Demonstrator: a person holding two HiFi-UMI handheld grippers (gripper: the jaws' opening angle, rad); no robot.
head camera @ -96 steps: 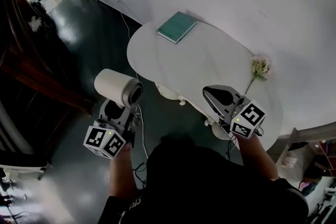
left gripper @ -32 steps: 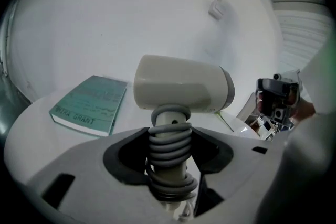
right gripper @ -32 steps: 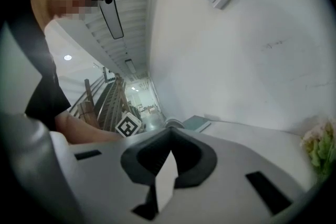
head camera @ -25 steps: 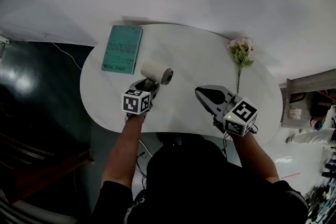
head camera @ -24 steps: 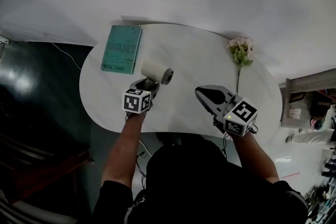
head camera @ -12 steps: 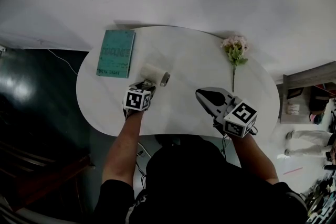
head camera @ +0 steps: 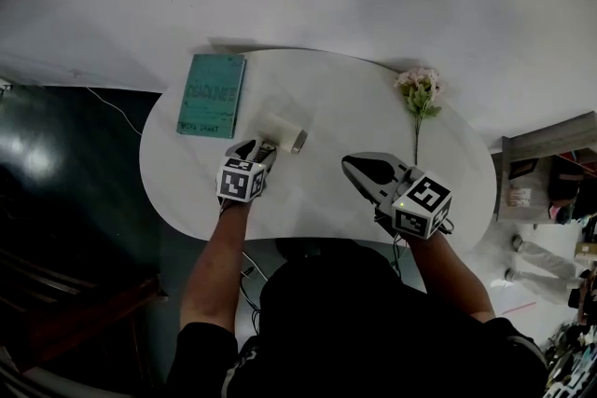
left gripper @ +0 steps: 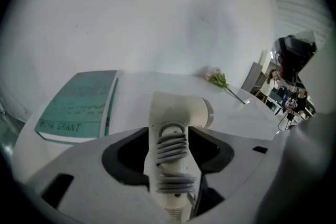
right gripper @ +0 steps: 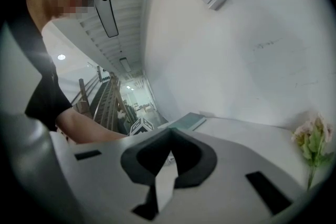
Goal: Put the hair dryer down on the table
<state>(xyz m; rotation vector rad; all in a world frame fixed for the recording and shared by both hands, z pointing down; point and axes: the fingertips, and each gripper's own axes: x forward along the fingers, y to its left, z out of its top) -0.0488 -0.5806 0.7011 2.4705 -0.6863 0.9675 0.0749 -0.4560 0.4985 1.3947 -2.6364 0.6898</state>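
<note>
A: Where's the hair dryer [left gripper: 177, 110] rn?

B: In the left gripper [left gripper: 169, 150], over the table [head camera: 326, 98] on its left half, just right of the teal book [head camera: 212, 94]. Jaws are clamped on the handle from both sides.

A: Orientation?

B: Handle runs along the jaws, back toward the cam. Barrel sits crosswise at the far end, beyond the tips, w/ its round end pointing right, toward the flower [left gripper: 218, 80]. So it's a T shape w/ the top bar out front.

A: Touching down yet?

B: Looks v. low, prob on or just above the surface, but I can't tell contact from either view. Next move, imo: lower till the barrel rests on the table, then open sideways off the handle and pull back along its axis.

A: Right gripper [head camera: 362, 169]?

B: Closed, nothing in it, hovering above the table's front right part, well apart from the dryer. The left one is the only one that matters here.

A: Materials?

B: The dryer has a smooth cream plastic shell and a short fat cylinder barrel. The handle has a grey ribbed coil round it, so grip's decent. The tabletop is glossy white w/ a rounded outline; the round barrel could roll a bit on release. The book's flat and matte, and the flower's thin-stemmed w/ pale blooms.
</note>
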